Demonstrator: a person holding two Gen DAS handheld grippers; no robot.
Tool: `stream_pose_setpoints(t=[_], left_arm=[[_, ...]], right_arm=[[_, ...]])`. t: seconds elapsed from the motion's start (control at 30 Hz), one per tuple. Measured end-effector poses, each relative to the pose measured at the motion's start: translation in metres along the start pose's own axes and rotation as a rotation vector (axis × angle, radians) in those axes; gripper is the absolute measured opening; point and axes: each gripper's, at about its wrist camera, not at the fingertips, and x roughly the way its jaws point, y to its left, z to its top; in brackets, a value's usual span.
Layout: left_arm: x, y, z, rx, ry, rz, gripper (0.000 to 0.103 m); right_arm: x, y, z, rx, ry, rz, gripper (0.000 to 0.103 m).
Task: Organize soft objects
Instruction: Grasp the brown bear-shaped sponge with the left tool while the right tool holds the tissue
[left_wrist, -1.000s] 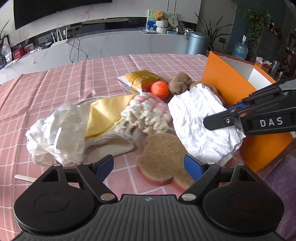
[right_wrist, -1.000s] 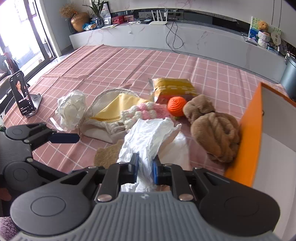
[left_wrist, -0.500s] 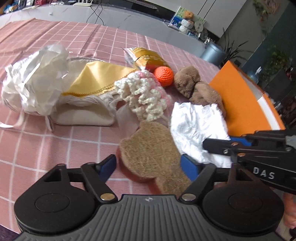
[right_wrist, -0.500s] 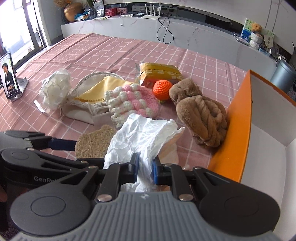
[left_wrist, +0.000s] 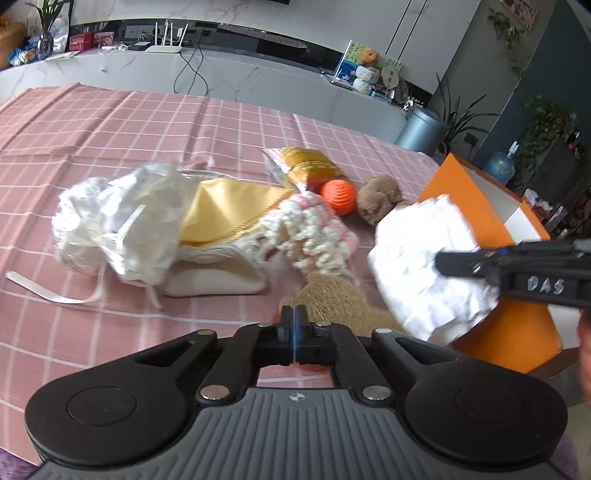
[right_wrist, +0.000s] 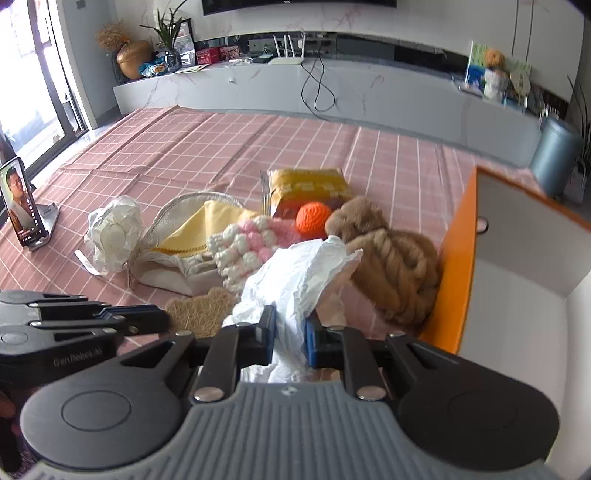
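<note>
Holding crumpled white cloth (right_wrist: 295, 273) in right gripper (right_wrist: 290, 334), jaws clamped on bunched edge, lifted beside orange box (right_wrist: 456, 258). Felt light, floppy; pinch folds. Left gripper (left_wrist: 294, 325) jaws closed, seemingly empty, over brown mat (left_wrist: 332, 302) on worktop (left_wrist: 147, 122).

Pink check tablecloth (right_wrist: 229, 147) w/ phone stand (right_wrist: 35, 221), orange box (right_wrist: 458, 258), soft items
</note>
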Motion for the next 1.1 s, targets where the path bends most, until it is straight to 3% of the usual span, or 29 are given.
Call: stream_pose_setpoints(t=[0.17,0.27,0.33,0.37,0.43,0.53,0.73,0.83,0.93,0.97,1.0,1.07,1.1], left_arm=[[-0.007,0.012,0.0,-0.026,0.012,-0.002,0.001],[-0.007,0.01,-0.003,-0.062,0.026,-0.026,0.021],[-0.006,0.008,-0.007,-0.096,0.045,-0.054,0.043],[-0.004,0.006,-0.009,-0.114,0.056,-0.065,0.048],[0.003,0.003,-0.013,-0.15,0.083,-0.095,0.059],[0.014,-0.002,-0.02,-0.176,0.13,-0.125,0.061],[0.023,0.002,-0.026,-0.214,0.148,-0.087,0.074],[0.024,0.006,-0.027,-0.214,0.137,-0.089,0.076],[0.024,0.005,-0.027,-0.219,0.116,-0.096,0.064],[0.02,0.002,-0.027,-0.198,0.095,-0.086,0.061],[0.016,0.001,-0.026,-0.171,0.075,-0.076,0.052],[0.009,0.0,-0.023,-0.139,0.058,-0.065,0.048],[0.006,0.001,-0.021,-0.121,0.055,-0.063,0.041]], right_arm=[[-0.008,0.0,0.008,-0.077,-0.021,-0.088,0.014],[0.002,0.001,0.007,-0.124,0.014,-0.135,0.015],[0.011,0.004,0.004,-0.175,0.036,-0.169,0.015],[0.015,0.003,0.004,-0.185,0.052,-0.169,0.015],[0.025,0.005,0.002,-0.201,0.104,-0.149,0.015],[0.034,0.015,-0.006,-0.247,0.144,-0.137,0.015],[0.04,0.022,-0.016,-0.138,0.202,0.007,0.014],[0.042,0.026,-0.023,-0.118,0.217,0.04,0.014],[0.046,0.024,-0.027,-0.087,0.222,0.047,0.014],[0.046,0.024,-0.029,-0.084,0.221,0.046,0.014],[0.047,0.025,-0.029,-0.089,0.215,0.038,0.014],[0.042,0.025,-0.028,-0.101,0.193,0.018,0.014],[0.038,0.022,-0.026,-0.103,0.18,0.01,0.014]])
